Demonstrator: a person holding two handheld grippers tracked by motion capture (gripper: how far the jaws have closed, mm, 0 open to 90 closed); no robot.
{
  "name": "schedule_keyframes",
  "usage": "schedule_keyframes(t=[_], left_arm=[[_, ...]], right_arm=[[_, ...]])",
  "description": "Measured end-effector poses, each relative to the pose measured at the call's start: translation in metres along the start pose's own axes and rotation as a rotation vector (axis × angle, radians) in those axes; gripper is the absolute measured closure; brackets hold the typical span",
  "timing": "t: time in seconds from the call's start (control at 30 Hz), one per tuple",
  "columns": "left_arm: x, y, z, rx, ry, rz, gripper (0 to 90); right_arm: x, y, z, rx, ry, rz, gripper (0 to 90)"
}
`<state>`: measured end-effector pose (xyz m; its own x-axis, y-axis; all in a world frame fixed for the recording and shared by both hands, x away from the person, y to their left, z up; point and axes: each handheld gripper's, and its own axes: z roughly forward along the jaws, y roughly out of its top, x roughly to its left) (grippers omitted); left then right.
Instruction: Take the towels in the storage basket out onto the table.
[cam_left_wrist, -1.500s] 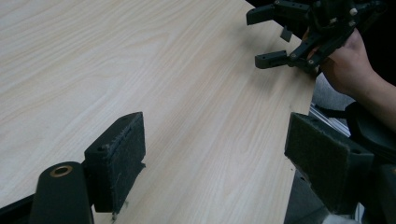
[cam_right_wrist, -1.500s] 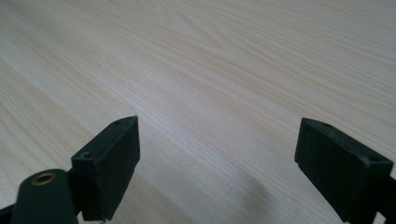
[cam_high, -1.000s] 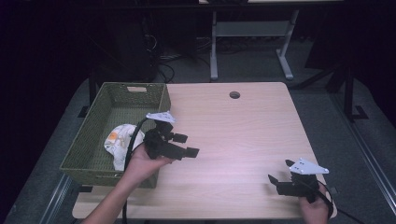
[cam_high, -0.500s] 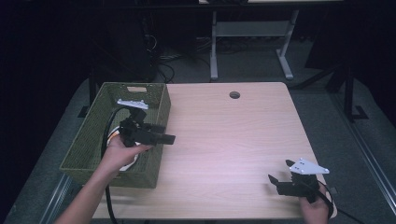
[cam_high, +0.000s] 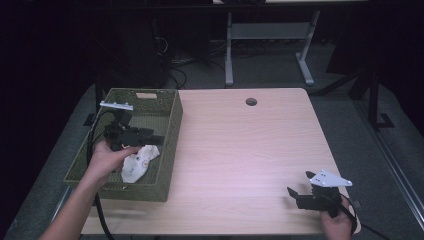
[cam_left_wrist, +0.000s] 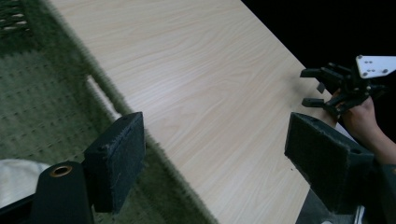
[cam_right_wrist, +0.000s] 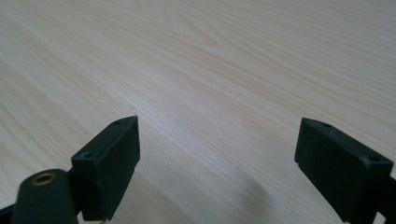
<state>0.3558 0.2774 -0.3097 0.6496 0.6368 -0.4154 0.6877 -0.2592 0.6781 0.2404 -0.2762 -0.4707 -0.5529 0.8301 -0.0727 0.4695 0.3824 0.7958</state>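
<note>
My left gripper (cam_high: 154, 137) hangs open over the green woven basket (cam_high: 170, 145) at the table's left side, above a crumpled white packet (cam_high: 138, 163) lying on the basket floor. In the left gripper view its jaws (cam_left_wrist: 215, 140) stand wide apart with nothing between them, straddling the basket's right wall (cam_left_wrist: 116, 100); the white packet (cam_left_wrist: 16, 179) peeks in at the bottom left. My right gripper (cam_high: 295, 196) rests open near the table's front right corner, low over bare wood (cam_right_wrist: 219, 135), holding nothing. It also shows far off in the left gripper view (cam_left_wrist: 329, 86).
The light wooden table (cam_high: 240, 145) has a round cable hole (cam_high: 251, 102) near its far edge. Behind the table stands a grey metal frame (cam_high: 265, 45) on a dark floor with cables.
My left gripper has swung left from the table surface beside the basket to a spot over the basket's inside. The right gripper has stayed put.
</note>
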Motion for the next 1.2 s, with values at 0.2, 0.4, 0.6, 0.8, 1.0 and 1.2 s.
schedule_keyframes(t=[0.2, 0.4, 0.6, 0.8, 1.0, 1.2], left_arm=[[0.021, -0.006, -0.006, 0.005, 0.061, -0.045, 19.9], [0.045, -0.011, -0.010, 0.008, 0.127, -0.103, 19.9], [0.065, -0.016, -0.007, 0.026, 0.180, -0.156, 19.9], [0.079, -0.021, -0.003, 0.064, 0.264, -0.192, 19.9], [0.089, -0.023, 0.000, 0.094, 0.368, -0.216, 21.0], [0.099, -0.028, 0.008, 0.164, 0.426, -0.237, 21.0]], right_arm=[[0.000, 0.000, 0.000, -0.001, 0.001, -0.001, 13.7], [-0.001, 0.000, 0.000, -0.002, 0.001, -0.004, 13.7], [0.000, 0.000, -0.001, 0.001, 0.001, -0.001, 13.7], [-0.001, 0.000, -0.001, -0.002, 0.002, -0.005, 13.7], [-0.001, 0.000, -0.001, -0.004, 0.003, -0.004, 13.7], [-0.001, 0.000, -0.001, -0.002, 0.005, 0.001, 13.7]])
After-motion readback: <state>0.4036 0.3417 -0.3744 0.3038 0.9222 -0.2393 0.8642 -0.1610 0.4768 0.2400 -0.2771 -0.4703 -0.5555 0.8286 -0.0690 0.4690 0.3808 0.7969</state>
